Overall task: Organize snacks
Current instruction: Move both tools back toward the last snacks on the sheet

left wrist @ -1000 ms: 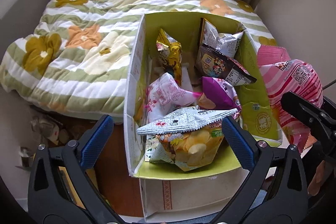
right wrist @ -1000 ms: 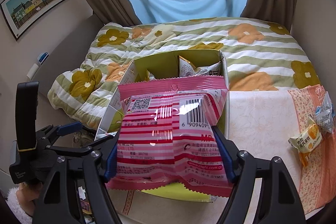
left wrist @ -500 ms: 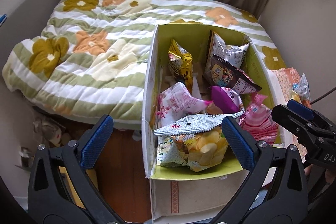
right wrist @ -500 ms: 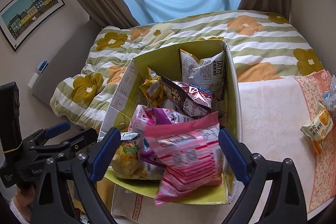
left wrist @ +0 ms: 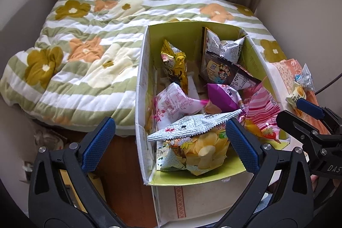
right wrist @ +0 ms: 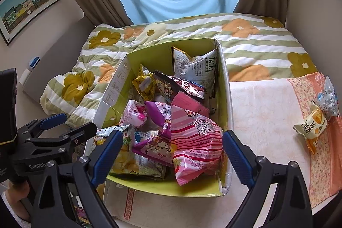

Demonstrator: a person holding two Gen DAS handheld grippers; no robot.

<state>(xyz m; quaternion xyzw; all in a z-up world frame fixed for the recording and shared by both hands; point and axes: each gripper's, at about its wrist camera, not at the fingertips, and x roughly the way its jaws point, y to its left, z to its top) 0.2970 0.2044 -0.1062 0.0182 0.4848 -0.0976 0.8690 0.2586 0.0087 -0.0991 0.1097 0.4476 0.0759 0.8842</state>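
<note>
A cardboard box (left wrist: 147,69) with a green lining stands open and holds several snack bags. The pink striped bag (right wrist: 192,138) lies loose in its near right corner, also visible in the left wrist view (left wrist: 263,108). A chips bag (left wrist: 198,142) rests at the box's near end. My right gripper (right wrist: 171,149) hovers open above the pink bag, pads well apart from it. My left gripper (left wrist: 168,134) hangs open over the box's near left side, holding nothing. Each gripper shows in the other's view: left (right wrist: 62,127), right (left wrist: 310,116).
Two small snack packs, one yellow (right wrist: 312,125) and one blue-white (right wrist: 328,99), lie on the peach tablecloth (right wrist: 267,121) to the right of the box. A flowered quilt (left wrist: 74,57) covers the bed behind and to the left. Curtains hang at the back.
The right gripper held the pink striped bag a second ago; its jaws have opened and the bag has dropped into the box. The left gripper stays open and nearly still.
</note>
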